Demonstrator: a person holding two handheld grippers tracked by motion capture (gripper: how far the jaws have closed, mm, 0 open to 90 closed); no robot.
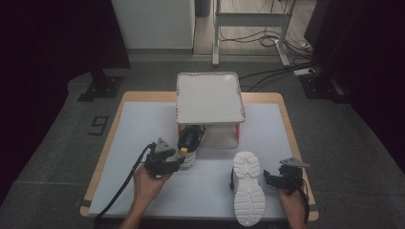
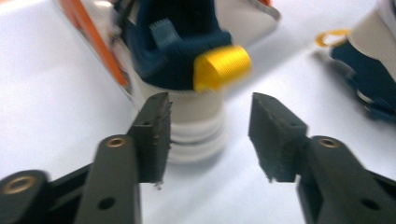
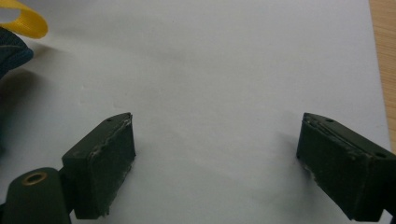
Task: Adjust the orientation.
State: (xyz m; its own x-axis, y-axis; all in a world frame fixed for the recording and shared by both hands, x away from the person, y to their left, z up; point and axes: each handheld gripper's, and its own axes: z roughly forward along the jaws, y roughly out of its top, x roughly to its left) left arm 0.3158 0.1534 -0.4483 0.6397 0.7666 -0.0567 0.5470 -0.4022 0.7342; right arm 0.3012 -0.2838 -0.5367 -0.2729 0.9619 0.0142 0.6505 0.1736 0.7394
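On dim floor, white-topped table [image 1: 143, 124]

upright shoe [image 1: 189, 139] toe hidden under rack shelf [image 1: 209, 98], blurred in left gripper view

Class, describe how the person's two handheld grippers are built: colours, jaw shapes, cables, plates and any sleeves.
The left gripper and the right gripper are black, each topped by a grey three-cornered plate. A black cable trails from the left one. Up close, the jaws are flat, dark rectangular pads with rough faces, brass-coloured fittings at their bases. The forearms are bare, without sleeves.
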